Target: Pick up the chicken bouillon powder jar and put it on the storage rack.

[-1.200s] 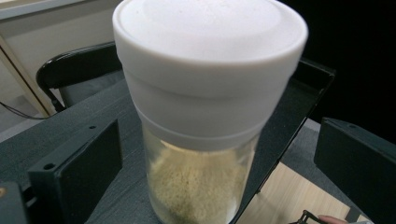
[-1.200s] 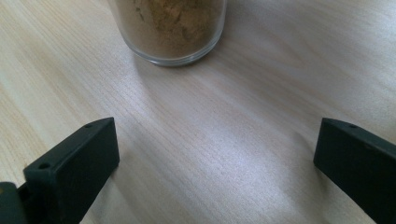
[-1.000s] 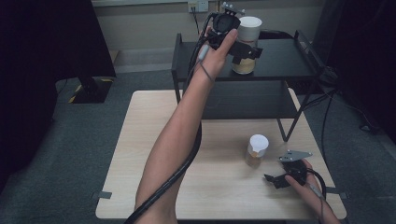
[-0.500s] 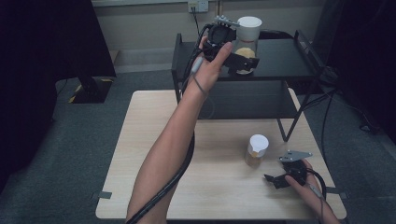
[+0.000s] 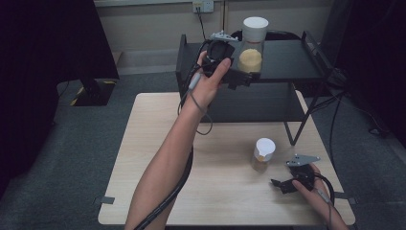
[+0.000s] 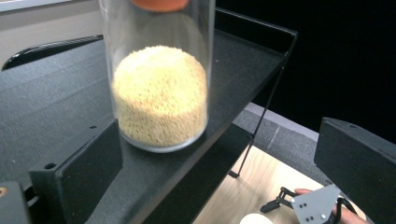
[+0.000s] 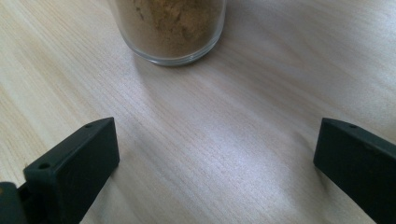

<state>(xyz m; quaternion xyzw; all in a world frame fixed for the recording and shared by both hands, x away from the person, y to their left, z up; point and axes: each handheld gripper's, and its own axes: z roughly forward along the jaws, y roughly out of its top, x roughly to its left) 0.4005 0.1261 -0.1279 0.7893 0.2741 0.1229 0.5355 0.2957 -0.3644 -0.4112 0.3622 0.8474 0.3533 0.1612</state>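
Left gripper [image 5: 238,75], jaws wide, flanks the tall white-lidded glass jar of yellow grains [image 5: 252,48] near the black shelf's [image 5: 287,60] six-o'clock edge; a nudge could topple it.

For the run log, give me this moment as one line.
left hand-held gripper: open, at tall jar on shelf | right hand-held gripper: open, on table near small jar

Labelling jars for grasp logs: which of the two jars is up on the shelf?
The taller jar of pale yellow grains, standing on the black shelf by the left gripper. The shorter jar of brown powder stands on the table.
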